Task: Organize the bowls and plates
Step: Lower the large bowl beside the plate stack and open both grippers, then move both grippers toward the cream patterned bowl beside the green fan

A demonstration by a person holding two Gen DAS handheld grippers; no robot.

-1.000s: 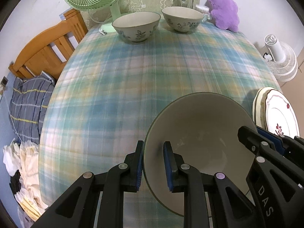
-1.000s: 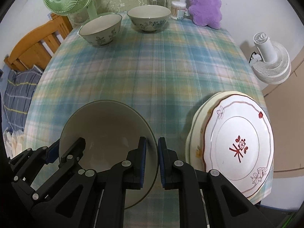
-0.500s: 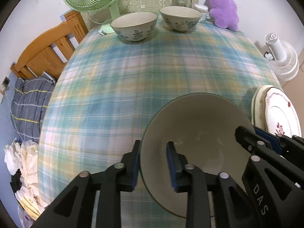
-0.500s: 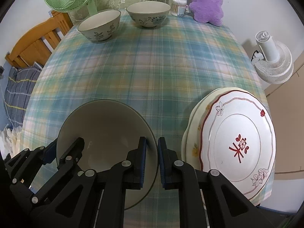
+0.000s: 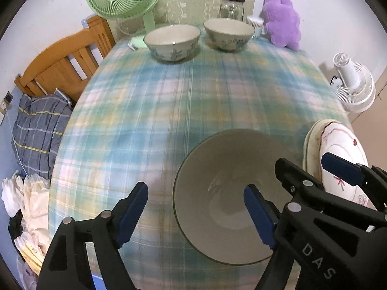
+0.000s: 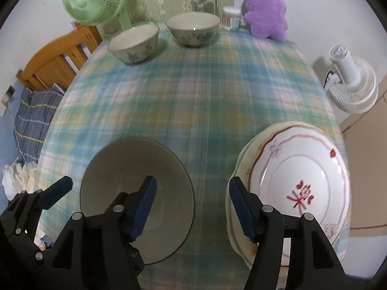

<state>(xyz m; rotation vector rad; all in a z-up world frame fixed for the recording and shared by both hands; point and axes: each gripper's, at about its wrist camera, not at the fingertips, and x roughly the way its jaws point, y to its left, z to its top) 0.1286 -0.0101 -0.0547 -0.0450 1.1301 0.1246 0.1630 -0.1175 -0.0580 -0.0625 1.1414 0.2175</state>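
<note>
The big grey bowl (image 5: 225,207) sits on the plaid tablecloth (image 5: 183,101) at the near end of the table, and both tools are letting go of it at once. The left gripper (image 5: 196,207) straddles the bowl's left rim: its outer finger hangs over the cloth outside the bowl, its inner finger hangs inside, over the hollow. The jaws are opening, and neither blue pad presses the rim that passes between them.

The right gripper (image 6: 191,205) does the same on the opposite side. One finger stands inside the bowl (image 6: 135,193), the other outside, between the bowl and the stack of plates (image 6: 300,183) just beside it on the right. Its jaws are opening too, with the rim in the gap but the pads clear of it. The outer finger comes close to the edge of the lowest plate; whether it touches I cannot tell.

The top plate is white with a red rim line and a red mark in the middle. At the far end of the table two patterned bowls stand side by side, the left one (image 6: 133,42) and the right one (image 6: 193,29), well apart from the grippers.
</note>
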